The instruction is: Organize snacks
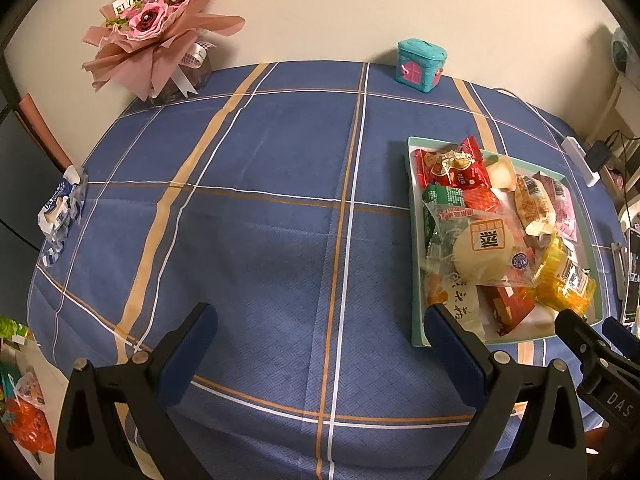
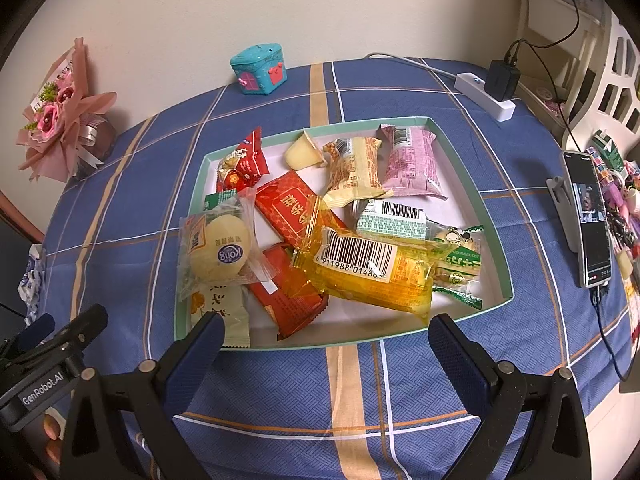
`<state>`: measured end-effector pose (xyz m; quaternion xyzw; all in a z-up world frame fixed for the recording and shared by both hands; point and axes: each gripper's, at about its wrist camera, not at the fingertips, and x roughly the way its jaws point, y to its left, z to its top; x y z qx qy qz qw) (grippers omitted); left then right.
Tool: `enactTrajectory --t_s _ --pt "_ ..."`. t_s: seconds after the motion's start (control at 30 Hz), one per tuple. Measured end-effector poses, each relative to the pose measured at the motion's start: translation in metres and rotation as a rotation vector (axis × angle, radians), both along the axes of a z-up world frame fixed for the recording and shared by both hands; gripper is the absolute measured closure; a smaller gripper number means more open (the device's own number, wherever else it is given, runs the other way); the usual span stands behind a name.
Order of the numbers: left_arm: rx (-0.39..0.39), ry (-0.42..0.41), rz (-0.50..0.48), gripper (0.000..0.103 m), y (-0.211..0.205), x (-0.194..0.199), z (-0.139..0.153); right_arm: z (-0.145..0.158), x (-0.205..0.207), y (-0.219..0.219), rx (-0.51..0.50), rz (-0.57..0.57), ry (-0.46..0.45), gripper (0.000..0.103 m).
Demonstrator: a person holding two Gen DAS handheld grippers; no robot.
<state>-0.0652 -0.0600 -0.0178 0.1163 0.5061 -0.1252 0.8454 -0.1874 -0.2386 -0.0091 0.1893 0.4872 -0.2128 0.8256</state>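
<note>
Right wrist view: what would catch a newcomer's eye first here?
The shallow tray in the middle of the blue plaid tablecloth, heaped with bright snack packets, a yellow packet with a big barcode on top. Behind it, a teal toy house stands by the wall, with a pink bouquet at far left. Both grippers are open and hold nothing.
</note>
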Motion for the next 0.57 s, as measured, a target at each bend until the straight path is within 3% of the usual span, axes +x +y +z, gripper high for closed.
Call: enactTrajectory --t_s 0.57 --pt "-0.016 -0.015 -0.003 0.0 0.0015 0.0002 0.0023 -0.0016 -0.0009 -0.0005 0.001 0.007 0.004 0.0"
